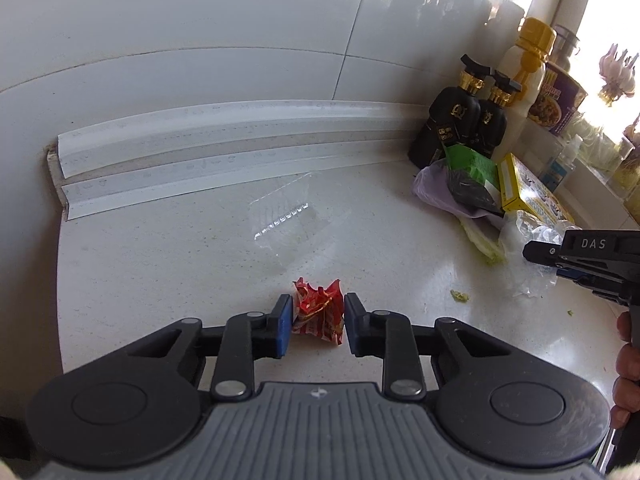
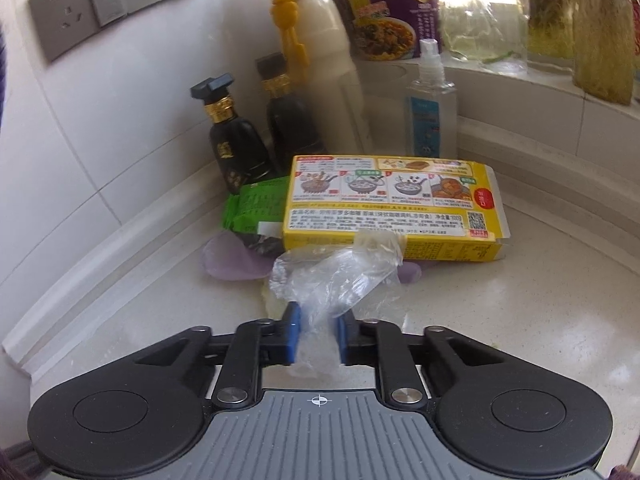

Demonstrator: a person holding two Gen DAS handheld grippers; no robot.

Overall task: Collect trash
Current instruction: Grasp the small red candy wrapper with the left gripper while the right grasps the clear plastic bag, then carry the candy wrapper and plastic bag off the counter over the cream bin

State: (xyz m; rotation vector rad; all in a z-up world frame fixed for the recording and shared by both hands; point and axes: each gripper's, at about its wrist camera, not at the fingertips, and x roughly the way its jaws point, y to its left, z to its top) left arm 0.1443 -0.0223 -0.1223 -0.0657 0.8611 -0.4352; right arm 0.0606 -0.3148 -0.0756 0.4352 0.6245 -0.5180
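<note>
A: Where is the red wrapper in relation to the left claw?

B: The crumpled red wrapper (image 1: 319, 310) sits right between the blue pads (image 1: 284, 330) of the left gripper (image 1: 316, 326). Both pads press its sides, so that claw is pinching the wrapper, low against the pale countertop (image 1: 160, 272).

A: And ahead of that claw?

B: Just beyond the wrapper lies a clear plastic tray (image 1: 294, 220), apart from the fingers. Farther off to the right are small green scraps (image 1: 460, 295).

A: What about the right claw?

B: The right gripper (image 2: 316, 338) has closed on a crinkled clear plastic bag (image 2: 340, 276). The film runs down between its blue pads (image 2: 293, 332) and bunches up just past the fingertips. From the left camera the same claw (image 1: 560, 258) shows at the right edge, nose in the plastic, with a hand (image 1: 628, 360) on its handle.

A: What lies past the bag?

B: Directly behind it, touching or nearly so, is a yellow box (image 2: 396, 208). To the front-left of the claw is a green packet (image 2: 256, 210) over a purple bag (image 2: 228, 260). Two dark bottles (image 2: 236, 148) stand farther back against the wall.
</note>
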